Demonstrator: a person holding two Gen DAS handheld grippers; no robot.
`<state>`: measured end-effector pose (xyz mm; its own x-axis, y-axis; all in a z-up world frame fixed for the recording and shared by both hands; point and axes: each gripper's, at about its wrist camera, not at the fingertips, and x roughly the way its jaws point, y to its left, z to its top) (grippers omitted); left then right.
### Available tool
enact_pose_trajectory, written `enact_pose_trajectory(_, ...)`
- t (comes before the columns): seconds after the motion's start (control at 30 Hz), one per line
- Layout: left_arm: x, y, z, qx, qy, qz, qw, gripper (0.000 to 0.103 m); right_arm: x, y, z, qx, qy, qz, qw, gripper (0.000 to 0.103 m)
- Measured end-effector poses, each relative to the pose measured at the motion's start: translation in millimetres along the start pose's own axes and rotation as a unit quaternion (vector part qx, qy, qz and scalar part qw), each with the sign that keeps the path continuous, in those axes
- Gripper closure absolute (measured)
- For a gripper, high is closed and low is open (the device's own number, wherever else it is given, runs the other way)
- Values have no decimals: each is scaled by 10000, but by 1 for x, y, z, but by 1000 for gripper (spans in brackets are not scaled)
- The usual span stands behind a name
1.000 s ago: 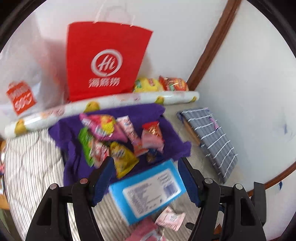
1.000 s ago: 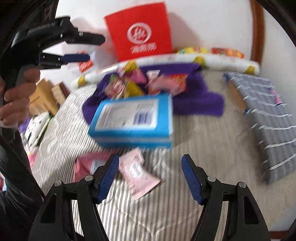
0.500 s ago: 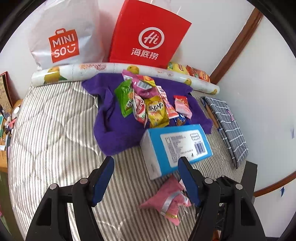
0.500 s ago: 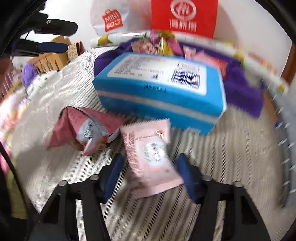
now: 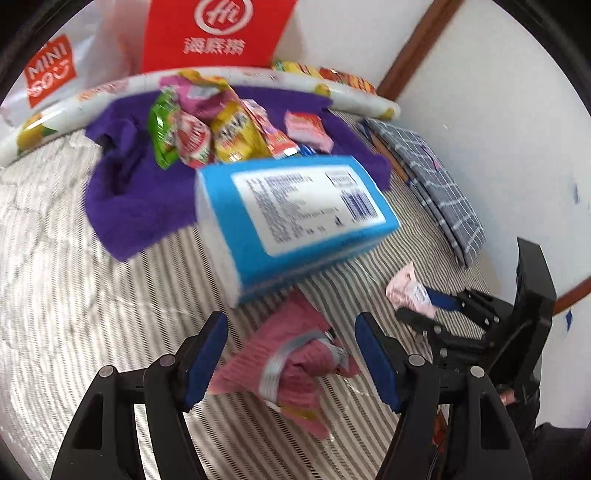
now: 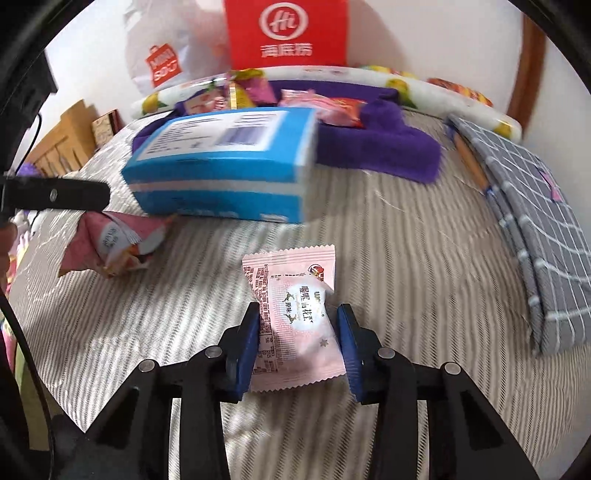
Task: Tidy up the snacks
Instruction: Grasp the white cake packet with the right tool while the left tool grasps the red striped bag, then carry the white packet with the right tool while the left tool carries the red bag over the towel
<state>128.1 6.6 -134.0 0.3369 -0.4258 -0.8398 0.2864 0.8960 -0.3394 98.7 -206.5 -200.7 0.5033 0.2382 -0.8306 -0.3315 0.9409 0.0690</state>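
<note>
Right gripper (image 6: 297, 341) clamps a light, crinkly pale pink packet (image 6: 295, 317) across its puffed middle; left gripper (image 5: 290, 356) hangs apart over a soft darker pink pouch (image 5: 284, 363)

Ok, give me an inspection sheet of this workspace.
Surface: striped quilted bedspread, rumpled.
Job's things: pale pink snack packet; dark pink crumpled snack bag; pile of colourful snack packets on purple towel; blue rectangular box.
Clutter: grey checked fabric pouch; red paper bag; white Miniso bag.
Grippers: left gripper open over the bag; right gripper closing around the packet.
Cables: black cable, left edge.
Surroundings: white wall, wooden trim.
</note>
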Motion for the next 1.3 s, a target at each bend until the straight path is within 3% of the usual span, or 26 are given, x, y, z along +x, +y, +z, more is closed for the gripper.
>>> enact_pose_trajectory(0.27,20,-4,-17,-10,317,4,9995,34,-1,-11,-5,194,-99,73,9997,61)
enact_pose_trajectory(0.77,26,-19,-42,258,110,286,9992,32,-1,-11,-7,253,-180,122,9994,60)
enact_pose_trajectory(0.87,26,-23,-48,405,59,472,9980,34,-1,-12,-6,272,-203,130,9993,60)
enact_pose_trajectory(0.93,24,-23,-48,377,-6,556,9977,46,-1,-12,-6,271,-208,123,9993,60)
enact_pose_trajectory(1.03,18,-18,-47,264,-88,411,9988,53,-1,-12,-7,298,-230,130,9992,61)
enact_pose_trajectory(1.3,-9,-13,-40,211,-379,312,9986,56,-4,-15,-1,430,-199,174,9987,63)
